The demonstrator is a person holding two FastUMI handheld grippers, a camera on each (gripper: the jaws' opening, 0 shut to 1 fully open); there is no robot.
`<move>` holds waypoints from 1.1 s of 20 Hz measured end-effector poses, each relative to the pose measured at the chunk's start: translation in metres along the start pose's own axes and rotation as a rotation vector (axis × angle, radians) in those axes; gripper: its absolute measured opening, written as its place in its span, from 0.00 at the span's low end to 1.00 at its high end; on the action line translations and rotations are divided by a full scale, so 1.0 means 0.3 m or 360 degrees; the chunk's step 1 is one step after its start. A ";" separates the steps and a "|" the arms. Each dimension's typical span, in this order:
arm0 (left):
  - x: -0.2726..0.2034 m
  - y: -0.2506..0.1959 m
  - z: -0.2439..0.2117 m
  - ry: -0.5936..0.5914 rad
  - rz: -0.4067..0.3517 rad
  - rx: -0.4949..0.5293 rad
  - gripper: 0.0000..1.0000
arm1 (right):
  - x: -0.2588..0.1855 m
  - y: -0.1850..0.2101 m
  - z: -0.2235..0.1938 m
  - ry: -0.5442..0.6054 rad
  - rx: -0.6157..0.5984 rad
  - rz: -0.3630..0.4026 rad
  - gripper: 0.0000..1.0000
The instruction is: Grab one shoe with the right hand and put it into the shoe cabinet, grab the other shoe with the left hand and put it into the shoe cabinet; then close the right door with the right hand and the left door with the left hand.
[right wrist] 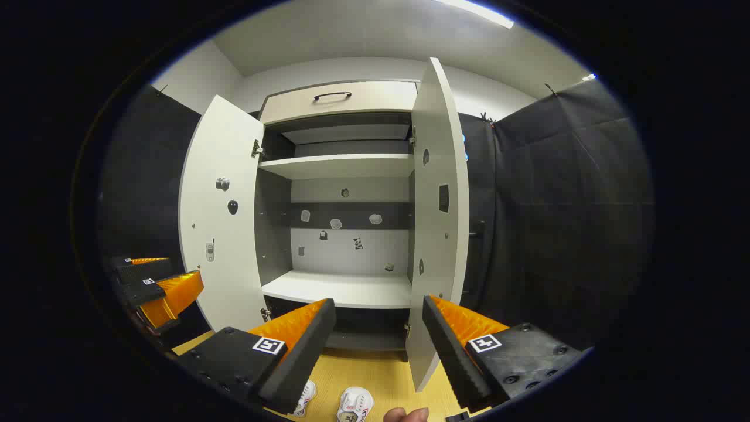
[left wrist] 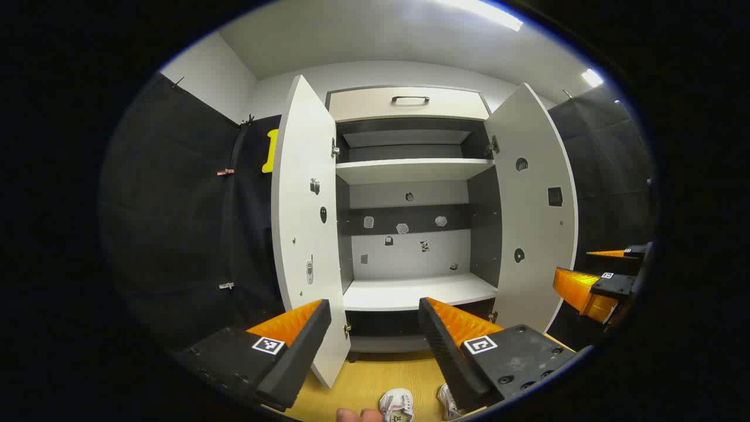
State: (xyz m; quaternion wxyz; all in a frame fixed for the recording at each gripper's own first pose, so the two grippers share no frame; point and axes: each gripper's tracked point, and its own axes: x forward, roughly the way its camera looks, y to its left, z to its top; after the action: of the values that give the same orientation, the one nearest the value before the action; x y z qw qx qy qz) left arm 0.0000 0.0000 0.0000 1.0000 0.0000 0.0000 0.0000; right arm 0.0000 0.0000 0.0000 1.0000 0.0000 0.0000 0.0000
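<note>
Spread fingers (right wrist: 299, 343) — white shoes (right wrist: 355, 404) on floor, open cabinet (right wrist: 343, 170) beyond.

The shoe cabinet (left wrist: 410, 170) is white on its shelves and doors, with dark grey side walls and a dark band across its pale grey back panel. Its top drawer front (left wrist: 408, 105) is cream with a black handle. The floor (left wrist: 375, 381) is yellow wood-grain. Both shoes (left wrist: 397, 404) (right wrist: 355, 404) are white. The left gripper (left wrist: 375, 334) and the right gripper (right wrist: 378, 334) have ribbed orange-and-black fingers bearing black-and-white square markers.
</note>
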 end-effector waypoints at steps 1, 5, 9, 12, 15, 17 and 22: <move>0.003 -0.001 -0.004 0.0002 0.0001 -0.0003 0.95 | 0.002 -0.001 0.003 -0.0003 0.0002 -0.0001 0.98; 0.012 -0.011 -0.006 -0.0001 -0.0007 -0.0004 0.95 | 0.012 -0.006 -0.001 0.0003 0.0028 0.0001 0.98; 0.025 -0.012 -0.001 -0.0014 -0.0020 -0.0007 0.95 | 0.024 -0.010 0.003 -0.0002 0.0041 -0.0005 0.98; 0.032 -0.010 0.001 -0.0018 -0.0028 -0.0006 0.95 | 0.026 -0.005 0.007 -0.0012 0.0030 -0.0015 0.98; 0.036 -0.003 0.001 -0.0030 -0.0032 -0.0012 0.95 | 0.029 0.004 0.006 -0.0019 0.0011 -0.0020 0.98; 0.035 0.002 0.000 -0.0033 -0.0037 -0.0011 0.95 | 0.027 0.014 -0.002 -0.0016 0.0012 -0.0021 0.98; 0.036 0.029 -0.007 -0.0043 -0.0035 -0.0020 0.95 | 0.025 0.048 -0.085 0.0078 0.0032 0.0004 0.97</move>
State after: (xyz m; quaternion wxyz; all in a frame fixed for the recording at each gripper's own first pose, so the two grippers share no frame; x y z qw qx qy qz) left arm 0.0109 0.0087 -0.0022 0.9998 -0.0063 -0.0135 -0.0109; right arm 0.0076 0.0145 -0.0256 0.9997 0.0099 0.0244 0.0013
